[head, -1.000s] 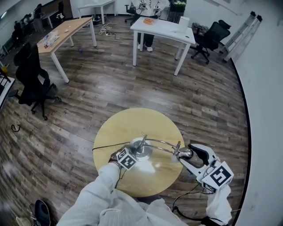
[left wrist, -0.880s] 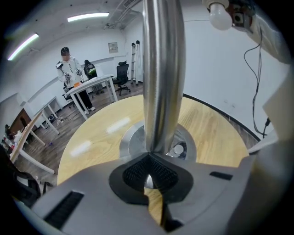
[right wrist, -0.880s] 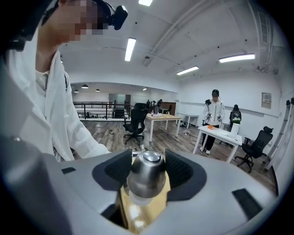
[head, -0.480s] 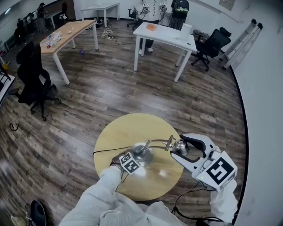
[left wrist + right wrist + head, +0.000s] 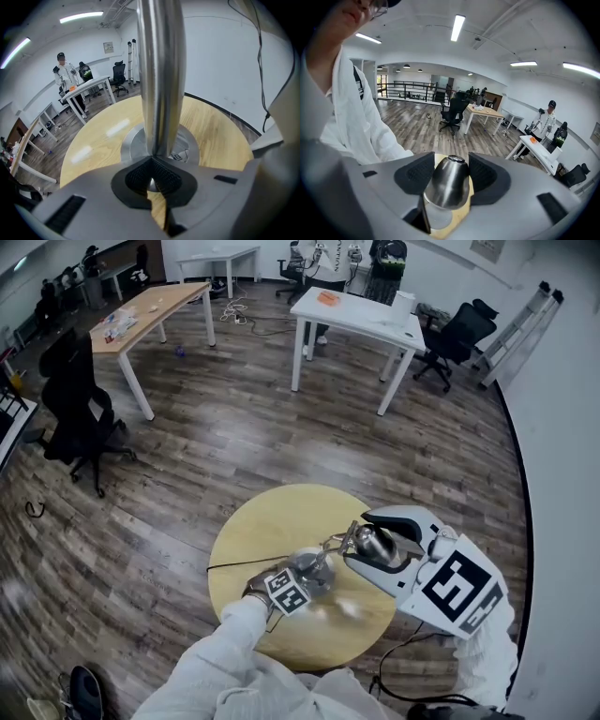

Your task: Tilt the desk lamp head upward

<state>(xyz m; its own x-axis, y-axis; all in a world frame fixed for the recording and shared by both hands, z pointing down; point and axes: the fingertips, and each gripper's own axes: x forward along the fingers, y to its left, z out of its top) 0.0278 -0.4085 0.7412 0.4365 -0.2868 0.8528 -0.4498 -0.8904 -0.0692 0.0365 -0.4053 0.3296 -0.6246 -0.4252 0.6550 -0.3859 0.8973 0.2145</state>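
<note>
A silver desk lamp stands on the round wooden table. Its head is a metal cone, raised above the table and held between the pads of my right gripper. In the right gripper view the cone sits clamped in that gripper. My left gripper is at the lamp's base, shut around the upright pole. The left gripper view shows the pole rising from the round base through that gripper.
The lamp's black cord runs left off the table. Another cable lies on the floor by the right arm. Farther off are a white table, a wooden desk, black chairs and a ladder. A person stands at the back.
My right gripper has carried the lamp head up and to the left, closer to the pole. The left gripper has stayed at the lamp's base.
</note>
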